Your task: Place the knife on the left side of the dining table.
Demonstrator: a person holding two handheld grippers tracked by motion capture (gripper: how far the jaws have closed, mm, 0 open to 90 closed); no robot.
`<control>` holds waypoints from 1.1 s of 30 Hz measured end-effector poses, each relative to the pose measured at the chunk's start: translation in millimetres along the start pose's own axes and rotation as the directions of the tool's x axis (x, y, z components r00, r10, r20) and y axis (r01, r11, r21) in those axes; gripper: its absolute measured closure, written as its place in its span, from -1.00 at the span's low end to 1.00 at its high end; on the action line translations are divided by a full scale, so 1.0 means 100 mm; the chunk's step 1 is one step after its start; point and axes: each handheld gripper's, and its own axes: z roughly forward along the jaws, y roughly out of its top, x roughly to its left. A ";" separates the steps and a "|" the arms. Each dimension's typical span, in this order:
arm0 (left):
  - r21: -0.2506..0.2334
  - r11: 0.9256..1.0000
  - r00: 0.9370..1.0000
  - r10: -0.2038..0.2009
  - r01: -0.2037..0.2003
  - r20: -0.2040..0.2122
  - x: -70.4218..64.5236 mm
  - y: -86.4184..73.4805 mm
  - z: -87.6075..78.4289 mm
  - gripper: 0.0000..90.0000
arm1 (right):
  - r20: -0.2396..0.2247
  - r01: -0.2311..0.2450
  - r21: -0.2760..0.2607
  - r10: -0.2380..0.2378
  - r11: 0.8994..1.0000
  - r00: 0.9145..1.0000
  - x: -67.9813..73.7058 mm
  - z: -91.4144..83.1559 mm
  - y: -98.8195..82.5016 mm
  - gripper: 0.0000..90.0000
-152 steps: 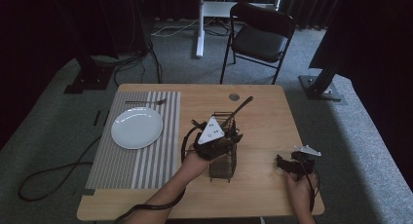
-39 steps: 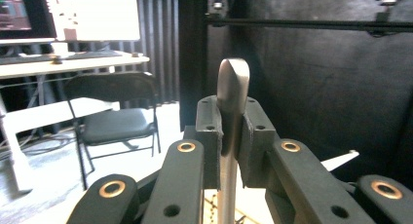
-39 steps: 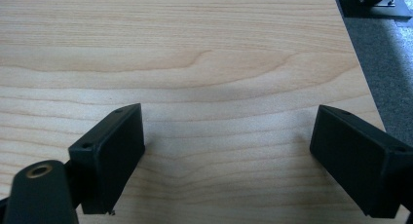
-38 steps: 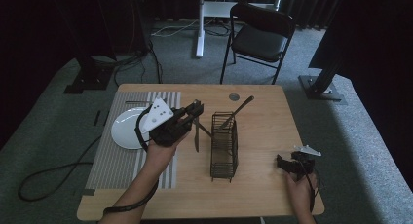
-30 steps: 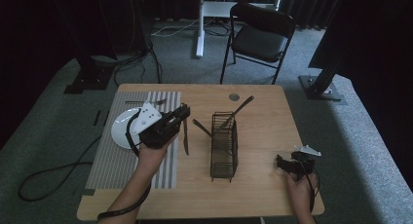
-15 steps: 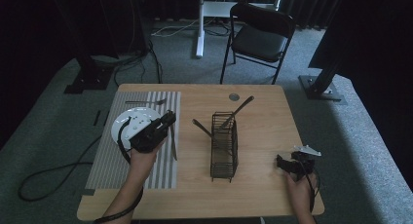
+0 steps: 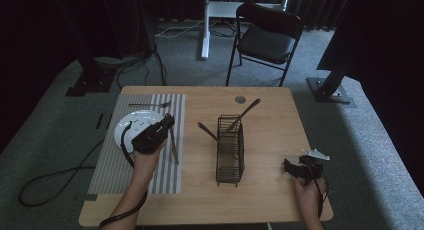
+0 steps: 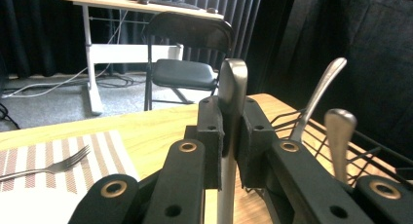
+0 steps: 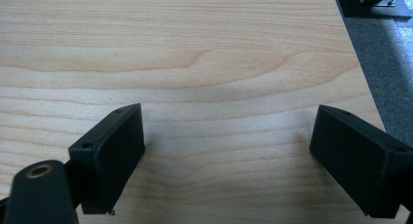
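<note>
Since the earlier frame, left gripper has been moving from above the wire caddy at centre down toward the left-middle of the high view, now sitting low over the striped placemat, beside the white plate

Table is filling the middle of that view, with the placemat covering its left part and the caddy standing upright at centre, two utensil handles leaning out of its top

Left gripper is clamping a metal utensil between its pads, jaws tight on the flat handle; in the left gripper view the handle is standing upright at centre frame, and in the high view the utensil is pointing down-right over the placemat's right edge

Right gripper is resting at lower right of the high view, jaws spread wide over bare wood, holding nothing

Fork is lying on the placemat's upper end, above the plate
</note>
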 end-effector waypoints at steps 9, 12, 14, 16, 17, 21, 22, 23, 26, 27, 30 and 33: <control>0.009 1.000 0.999 -0.020 0.020 -0.037 0.06 -0.11 0.06 0.83 | 0.000 0.001 0.000 -0.001 1.000 1.000 0.00 0.00 0.00 -0.73; 0.002 1.000 0.999 -0.014 0.014 -0.038 0.05 -0.12 0.01 0.83 | 0.000 0.000 0.000 0.000 1.000 1.000 0.00 0.00 0.00 -0.73; 0.004 1.000 0.999 -0.007 0.007 -0.048 0.03 -0.12 -0.05 0.83 | 0.000 0.000 0.000 0.000 1.000 1.000 0.00 0.00 0.00 -0.73; 0.007 1.000 0.998 0.000 0.001 -0.058 0.02 -0.12 -0.08 0.82 | 0.000 0.001 0.000 -0.001 1.000 1.000 0.00 0.00 0.00 -0.73; 0.015 1.000 0.997 0.011 -0.010 -0.081 0.02 -0.11 -0.13 0.78 | 0.000 0.000 0.000 0.000 1.000 1.000 0.00 0.00 0.00 -0.73; 0.026 0.999 0.995 0.021 -0.019 -0.099 0.06 -0.09 -0.25 0.73 | 0.000 0.000 0.000 0.000 1.000 1.000 0.00 0.00 0.00 -0.73; 0.029 0.999 0.993 0.024 -0.021 -0.113 0.06 -0.09 -0.27 0.73 | 0.000 0.000 0.000 0.000 1.000 1.000 0.00 0.00 0.00 -0.73; 0.032 0.999 0.992 0.026 -0.022 -0.127 0.07 -0.10 -0.30 0.73 | 0.000 0.000 0.000 0.000 1.000 1.000 0.00 0.00 0.00 -0.73; 0.035 0.999 0.991 0.028 -0.024 -0.129 0.09 -0.10 -0.33 0.73 | 0.000 0.000 0.000 0.000 1.000 1.000 0.00 0.00 0.00 -0.73; 0.038 0.999 0.988 0.024 -0.019 -0.152 0.13 -0.13 -0.41 0.73 | 0.000 0.000 0.000 0.000 1.000 1.000 0.00 0.00 0.00 -0.73; 0.039 0.999 0.984 0.011 -0.004 -0.180 0.20 -0.17 -0.50 0.71 | 0.000 0.000 0.000 0.000 1.000 1.000 0.00 0.00 0.00 -0.73; 0.038 0.999 0.979 -0.007 0.016 -0.206 0.27 -0.23 -0.58 0.68 | 0.000 -0.001 0.000 0.001 1.000 1.000 0.00 0.00 0.00 -0.73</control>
